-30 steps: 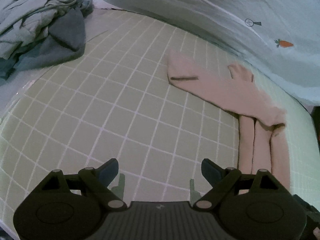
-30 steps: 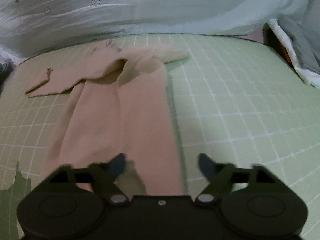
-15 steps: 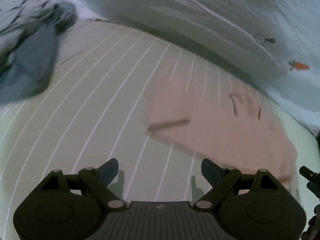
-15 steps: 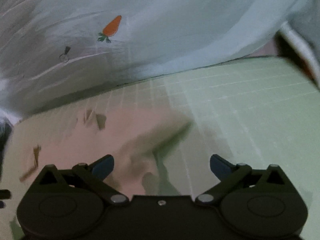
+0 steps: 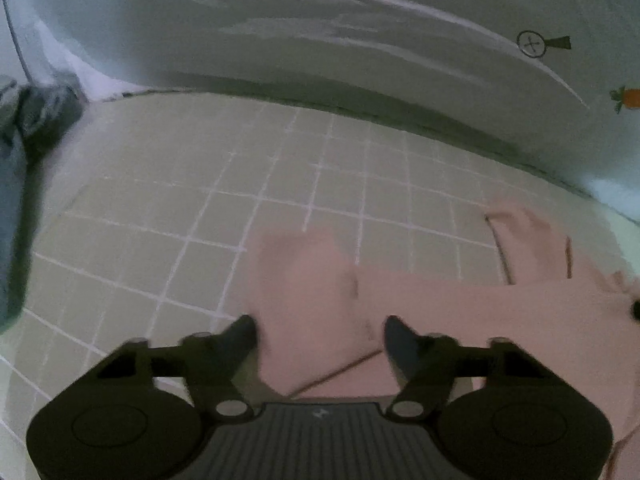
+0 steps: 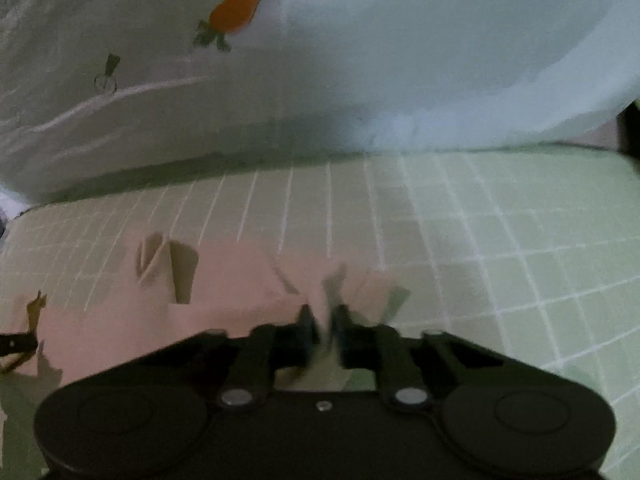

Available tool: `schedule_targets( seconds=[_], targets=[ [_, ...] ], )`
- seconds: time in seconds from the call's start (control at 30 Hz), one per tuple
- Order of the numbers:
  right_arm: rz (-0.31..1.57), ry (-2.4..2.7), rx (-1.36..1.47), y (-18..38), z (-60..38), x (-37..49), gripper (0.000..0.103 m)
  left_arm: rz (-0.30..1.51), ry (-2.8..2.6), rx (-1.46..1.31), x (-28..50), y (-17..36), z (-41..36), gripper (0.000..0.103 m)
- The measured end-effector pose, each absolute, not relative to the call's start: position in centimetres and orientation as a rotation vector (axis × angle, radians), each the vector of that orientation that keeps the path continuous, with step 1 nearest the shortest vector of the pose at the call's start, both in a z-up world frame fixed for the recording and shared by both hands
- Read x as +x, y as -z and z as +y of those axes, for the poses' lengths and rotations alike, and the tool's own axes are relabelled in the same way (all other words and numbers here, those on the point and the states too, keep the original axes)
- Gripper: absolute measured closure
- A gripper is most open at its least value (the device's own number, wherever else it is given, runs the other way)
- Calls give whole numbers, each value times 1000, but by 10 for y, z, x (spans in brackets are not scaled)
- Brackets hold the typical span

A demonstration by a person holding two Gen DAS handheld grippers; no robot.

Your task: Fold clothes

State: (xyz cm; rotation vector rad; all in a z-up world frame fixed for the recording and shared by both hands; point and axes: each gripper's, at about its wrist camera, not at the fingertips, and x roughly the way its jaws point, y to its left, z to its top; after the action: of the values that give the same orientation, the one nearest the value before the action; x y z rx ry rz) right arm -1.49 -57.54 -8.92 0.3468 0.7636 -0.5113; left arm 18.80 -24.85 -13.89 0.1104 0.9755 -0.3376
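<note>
A pink garment [image 5: 460, 312] lies flat on the green checked sheet [image 5: 200, 208]. My left gripper [image 5: 320, 338] is open, its jaws wide apart with a corner of the pink cloth between them, low over the sheet. In the right wrist view the same pink garment [image 6: 224, 288] spreads to the left. My right gripper [image 6: 323, 330] is shut on a fold at the garment's right edge. The tip of the left gripper shows at the far left of the right wrist view [image 6: 14, 346].
A pale blue quilt with carrot prints [image 6: 360, 60] is bunched along the far side; it also shows in the left wrist view [image 5: 360, 40]. A heap of grey and dark clothes [image 5: 24, 168] lies at the far left. Green sheet [image 6: 520, 260] extends to the right.
Both grippers moved forward and down onto the pink garment. My right gripper went from open to shut on its edge. My left gripper stayed open and now straddles the cloth.
</note>
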Motion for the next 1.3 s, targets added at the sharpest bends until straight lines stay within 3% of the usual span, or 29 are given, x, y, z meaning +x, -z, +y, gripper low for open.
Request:
schedule_targets(
  seconds=[0.03, 0.1, 0.2, 0.43, 0.63, 0.7, 0.73, 0.8, 0.83, 0.87, 1.03, 1.3],
  targets=[
    [744, 522, 349, 86, -577, -16, 96, 963, 326, 119, 187, 139, -247, 52],
    [706, 531, 357, 79, -580, -18, 97, 942, 305, 127, 185, 139, -242, 74],
    [647, 525, 344, 65, -582, -16, 97, 945, 288, 57, 189, 139, -227, 92],
    [644, 493, 299, 65, -586, 7, 97, 978, 260, -112, 191, 140, -196, 93],
    [787, 475, 240, 104, -587, 34, 95, 993, 229, -225, 186, 141, -173, 93],
    [813, 475, 220, 109, -586, 37, 90, 997, 224, -247, 186, 141, -170, 93],
    [817, 476, 213, 109, -586, 37, 83, 1000, 223, -254, 187, 140, -169, 93],
    [819, 509, 223, 100, -587, 35, 55, 995, 232, -279, 186, 137, -168, 93],
    [790, 531, 233, 93, -586, 25, 36, 988, 242, -289, 184, 133, -168, 93],
    [760, 553, 242, 85, -585, 16, 25, 975, 261, -286, 181, 129, -169, 94],
    [640, 657, 333, 56, -570, -61, 17, 904, 380, -263, 158, 95, -185, 94],
    [632, 736, 423, 57, -524, -184, 13, 855, 708, -167, 72, 49, -247, 94]
  ],
)
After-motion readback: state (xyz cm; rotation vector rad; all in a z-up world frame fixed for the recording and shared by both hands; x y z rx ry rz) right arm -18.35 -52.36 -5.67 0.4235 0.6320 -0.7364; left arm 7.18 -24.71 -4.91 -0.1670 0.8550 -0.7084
